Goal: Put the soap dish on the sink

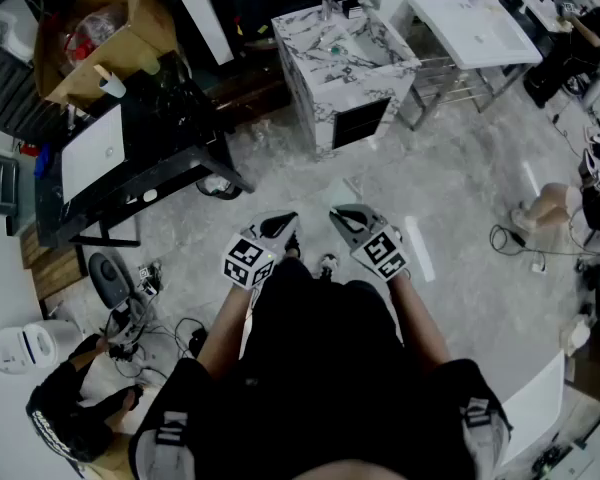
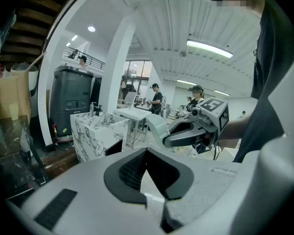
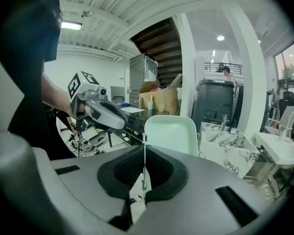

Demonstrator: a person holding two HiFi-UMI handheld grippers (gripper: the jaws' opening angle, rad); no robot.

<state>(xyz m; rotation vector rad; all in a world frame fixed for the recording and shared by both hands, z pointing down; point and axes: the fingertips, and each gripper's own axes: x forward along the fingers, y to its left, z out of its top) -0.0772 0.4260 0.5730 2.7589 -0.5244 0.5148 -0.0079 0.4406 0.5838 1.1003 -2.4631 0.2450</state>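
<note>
A pale green soap dish (image 3: 171,133) stands upright in my right gripper (image 3: 144,151), which is shut on its thin edge. The left gripper view shows the same dish (image 2: 156,125) sticking out of the right gripper (image 2: 186,131). My left gripper (image 2: 146,153) is shut with nothing in it. In the head view both grippers, left (image 1: 285,223) and right (image 1: 340,218), are held close in front of the person's body above the floor. The marble sink cabinet (image 1: 345,63) stands a few steps ahead, with a faucet and small items on top. It also shows as the marble cabinet (image 3: 225,146).
A white basin on a metal stand (image 1: 475,28) is right of the marble cabinet. A black table (image 1: 130,148) with a cardboard box (image 1: 90,38) stands at the left. Cables (image 1: 520,243) lie on the floor. People sit at the right (image 1: 585,38) and lower left (image 1: 80,408).
</note>
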